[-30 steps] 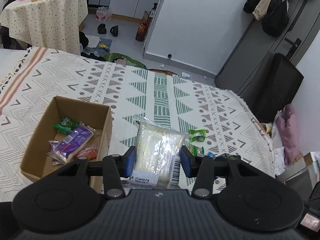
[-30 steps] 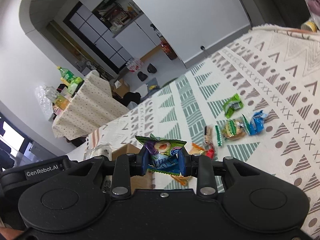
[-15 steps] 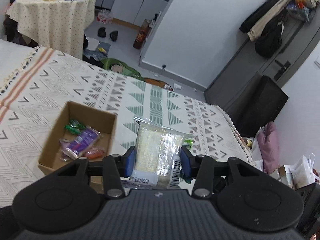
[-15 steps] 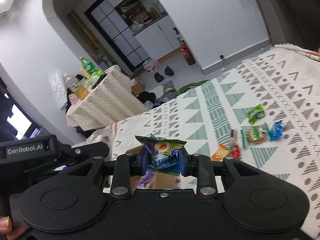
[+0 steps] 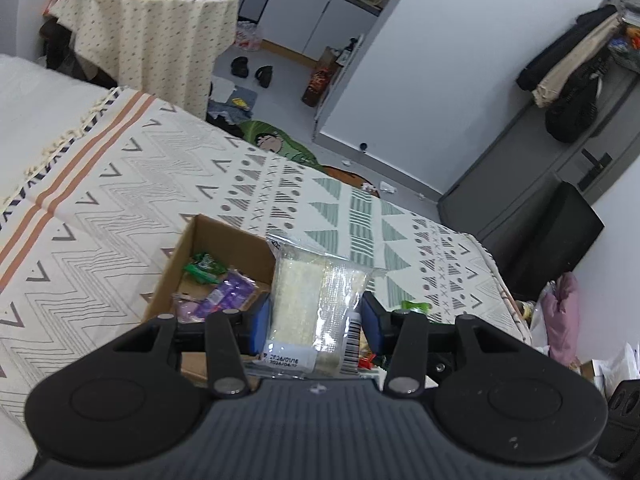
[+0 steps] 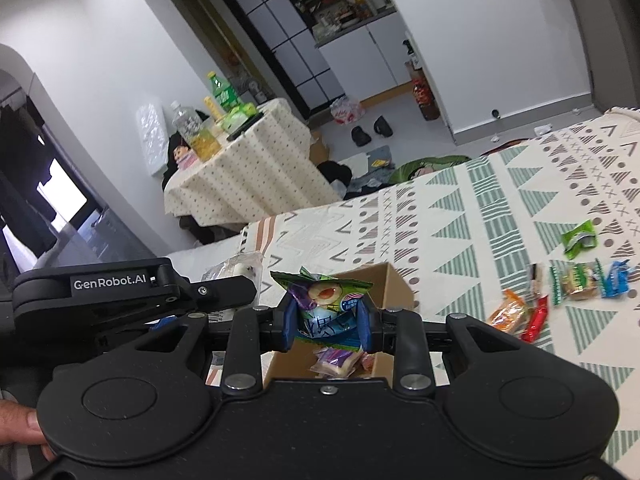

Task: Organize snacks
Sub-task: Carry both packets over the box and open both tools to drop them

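Observation:
My left gripper (image 5: 316, 322) is shut on a clear packet of pale crackers (image 5: 316, 300), held above the right side of an open cardboard box (image 5: 208, 236). The box holds a green packet (image 5: 204, 266) and a purple packet (image 5: 226, 294). My right gripper (image 6: 325, 322) is shut on a small green and blue snack packet (image 6: 322, 300), right over the same box (image 6: 390, 280). Inside it a purple-white packet (image 6: 334, 360) shows. The left gripper body (image 6: 120, 300) appears at the left of the right wrist view.
Loose snacks lie on the patterned bedspread (image 6: 480, 208) to the right: a green packet (image 6: 579, 238), an orange one (image 6: 507, 314), a red one (image 6: 535, 320), a blue one (image 6: 614, 280). A round table with bottles (image 6: 240, 160) stands beyond the bed. A hand (image 6: 20, 428) shows at lower left.
Both grippers have moved left toward the box with their packets still held. The box now sits directly beneath the right gripper, and the loose snacks have slid to the right of that view.

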